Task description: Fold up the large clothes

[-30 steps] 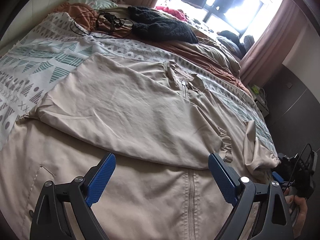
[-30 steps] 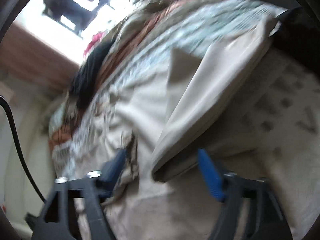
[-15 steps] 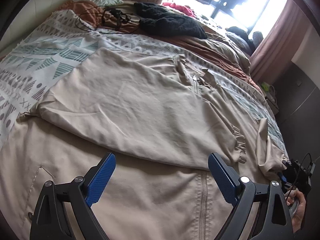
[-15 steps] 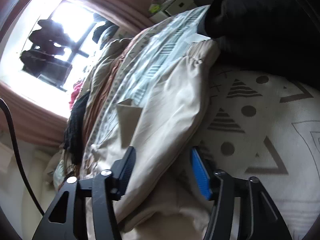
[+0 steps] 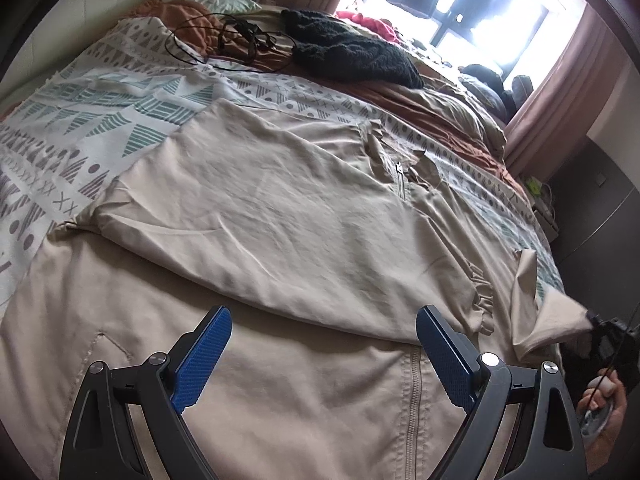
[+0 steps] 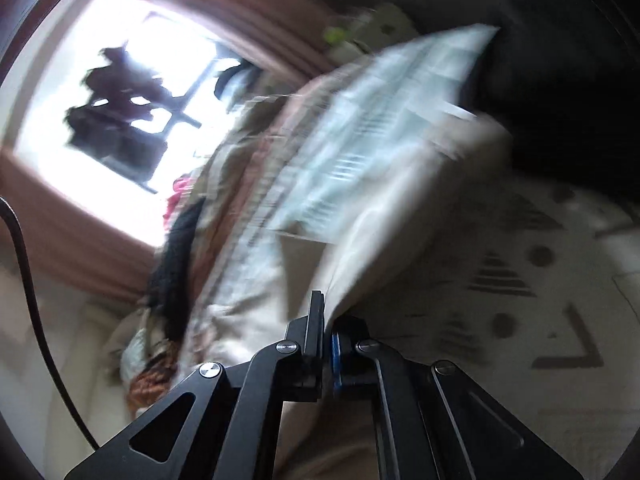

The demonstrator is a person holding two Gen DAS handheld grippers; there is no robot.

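The beige jacket (image 5: 280, 216) is spread flat across the bed (image 5: 80, 120), zipper side up, with its near sleeve already folded in over the chest. That's probably why it's laid out this wide: a big garment needs the whole bed so each fold lands flat instead of bunching.

The left gripper (image 5: 320, 354) hovers just above the jacket's lower front with its blue-padded fingers (image 5: 202, 354) spread wide apart, holding nothing. It looks parked there, ready to pin or grab the hem once the other side comes over.

The right gripper (image 6: 326, 344) is doing the work. Its fingers are pinched tight on the far sleeve (image 6: 384, 240), near the cuff end, and in the left wrist view that sleeve (image 5: 540, 312) lifts off the bed edge toward the person's right hand (image 5: 600, 404). Gripping at the cuff makes sense, since it lets the whole sleeve swing across in one go. The right wrist view is badly smeared, so exactly how much cloth sits between the fingers is hard to say.

A dark knitted sweater (image 5: 352, 52) and some black cables (image 5: 236, 40) lie well apart near the head of the bed, out of the folding area.
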